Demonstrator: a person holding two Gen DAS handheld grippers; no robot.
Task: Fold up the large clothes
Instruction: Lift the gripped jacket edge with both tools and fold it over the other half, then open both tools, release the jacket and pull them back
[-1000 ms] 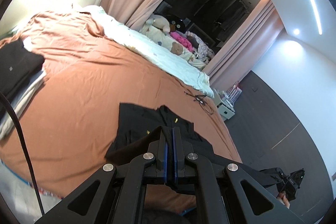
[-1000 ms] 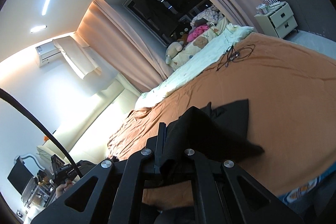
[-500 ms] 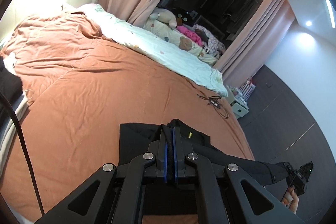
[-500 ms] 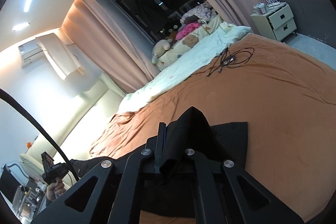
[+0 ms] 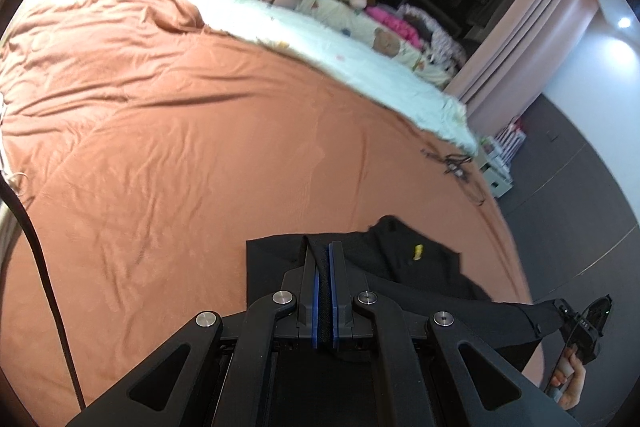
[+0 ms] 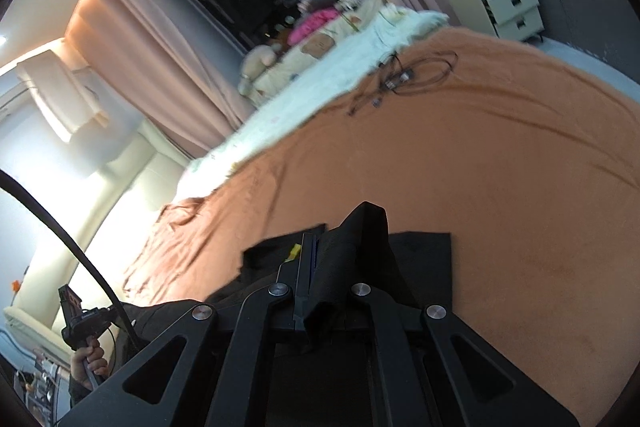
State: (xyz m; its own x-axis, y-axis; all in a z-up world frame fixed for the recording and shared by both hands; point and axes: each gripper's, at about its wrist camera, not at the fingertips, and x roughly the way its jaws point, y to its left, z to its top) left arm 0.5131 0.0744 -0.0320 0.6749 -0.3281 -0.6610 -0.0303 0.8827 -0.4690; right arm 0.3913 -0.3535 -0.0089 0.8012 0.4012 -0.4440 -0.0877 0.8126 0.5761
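A black garment [image 5: 404, 263] with a small yellow tag lies at the near edge of the brown bedspread [image 5: 192, 131]. My left gripper [image 5: 325, 251] is shut on a fold of its black cloth. My right gripper [image 6: 320, 251] is shut on another bunch of the same garment [image 6: 420, 259], which drapes over its fingers. The garment stretches between the two grippers. The right gripper shows at the far right of the left wrist view [image 5: 584, 323], the left gripper at the lower left of the right wrist view [image 6: 80, 319].
A white quilt [image 5: 328, 55] with soft toys and cushions lies along the far side of the bed. A tangle of black cables [image 6: 404, 79] rests on the bedspread. A white bedside drawer unit [image 6: 504, 7] stands by the dark wall. Pink curtains hang behind.
Both grippers have swung lower and forward over the bed, carrying the garment. It now lies flatter and more spread on the bedspread. The folded stack at the left has left the view.
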